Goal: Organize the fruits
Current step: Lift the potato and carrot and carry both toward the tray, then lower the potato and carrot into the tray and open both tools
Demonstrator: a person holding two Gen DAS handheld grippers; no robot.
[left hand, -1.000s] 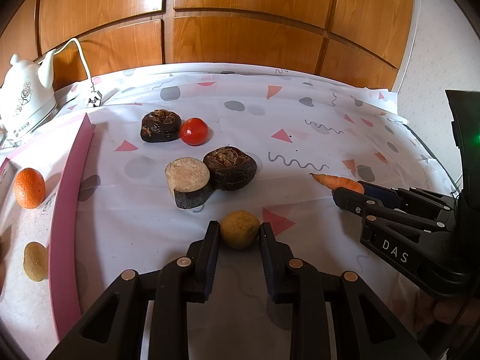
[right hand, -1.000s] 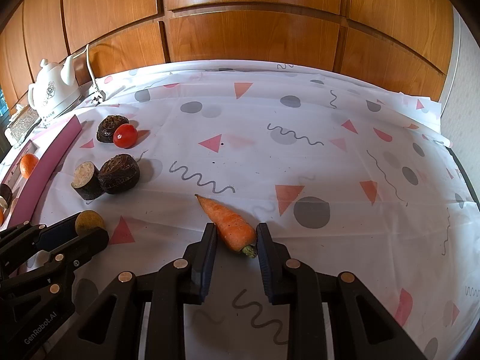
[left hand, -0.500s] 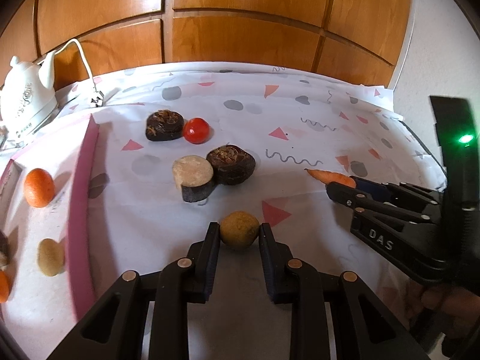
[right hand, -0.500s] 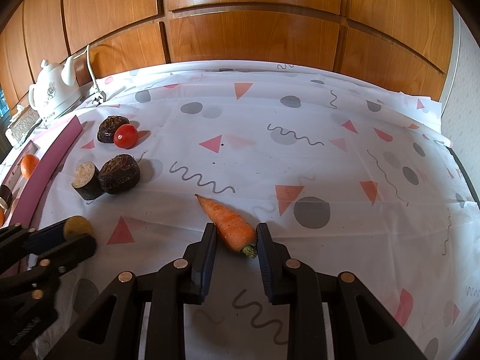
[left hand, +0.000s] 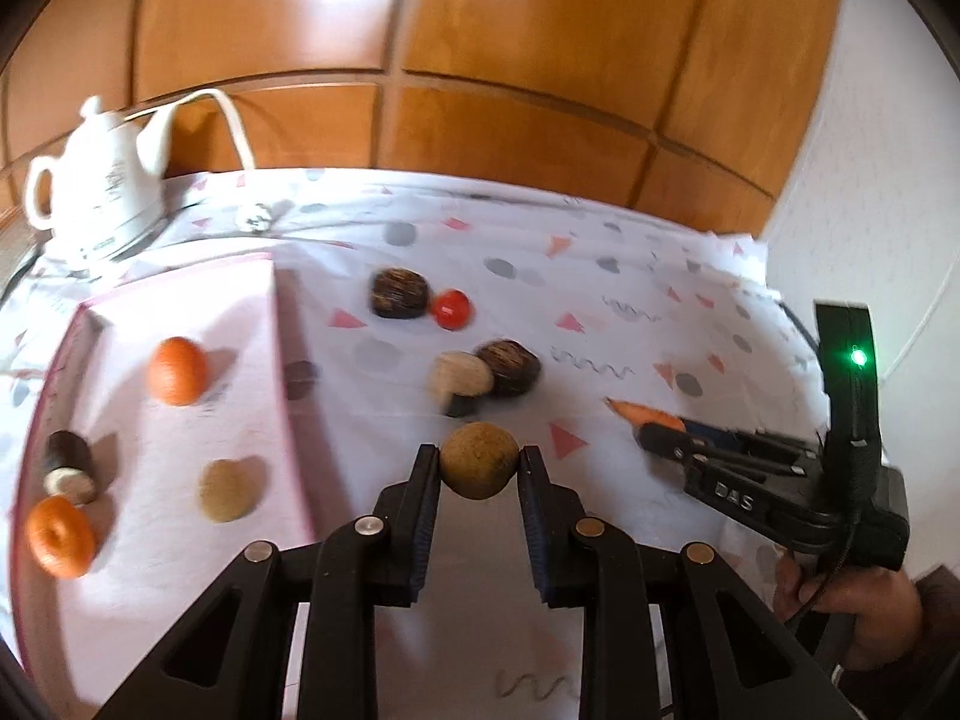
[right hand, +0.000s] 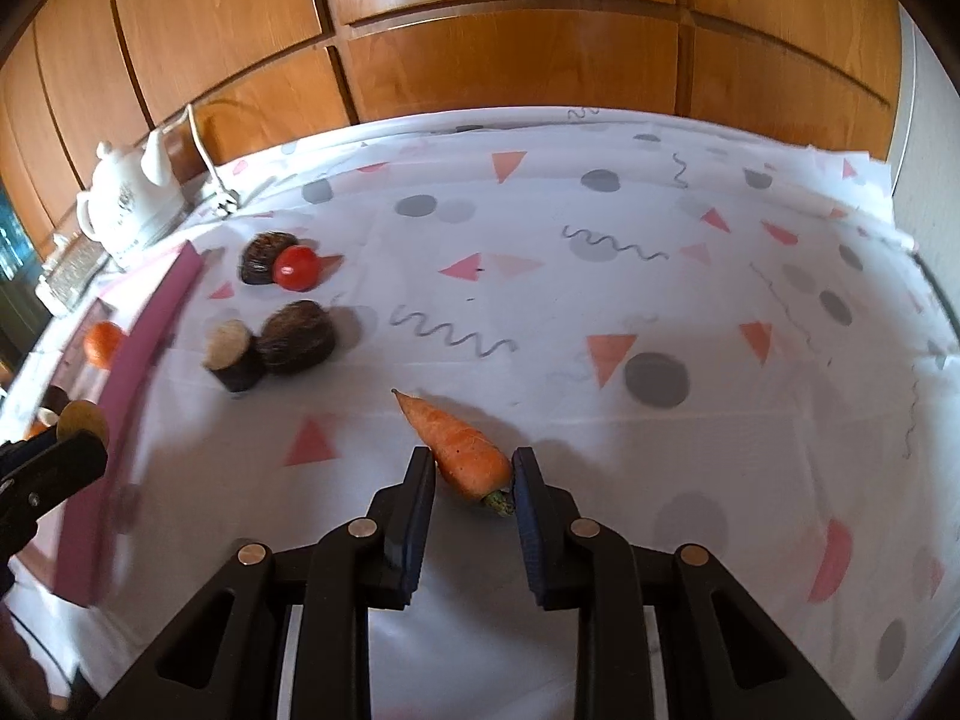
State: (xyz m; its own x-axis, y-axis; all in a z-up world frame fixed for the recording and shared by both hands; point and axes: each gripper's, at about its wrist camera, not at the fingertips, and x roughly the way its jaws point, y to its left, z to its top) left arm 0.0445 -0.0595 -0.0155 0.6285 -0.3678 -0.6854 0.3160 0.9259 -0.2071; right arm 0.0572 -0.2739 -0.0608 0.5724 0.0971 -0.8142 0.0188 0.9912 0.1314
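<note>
Clamping a tan ball point(left hand: 479, 461), left tongs point(left hand: 479, 468) blur; right tongs point(right hand: 474, 480) pinch the carrot point(right hand: 456, 447).

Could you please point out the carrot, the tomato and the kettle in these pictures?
carrot point(right hand: 459, 447), right wrist view, middle of its orange body.
tomato point(right hand: 296, 267), right wrist view, centre of its red skin.
kettle point(left hand: 99, 192), left wrist view, middle of its white belly.

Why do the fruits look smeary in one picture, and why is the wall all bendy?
Left wrist view: motion blur smears the tray fruits like the orange and the teapot; the held round fruit stays sharp. Both views: the fisheye lens curves the wooden panels, where light glares.
</note>
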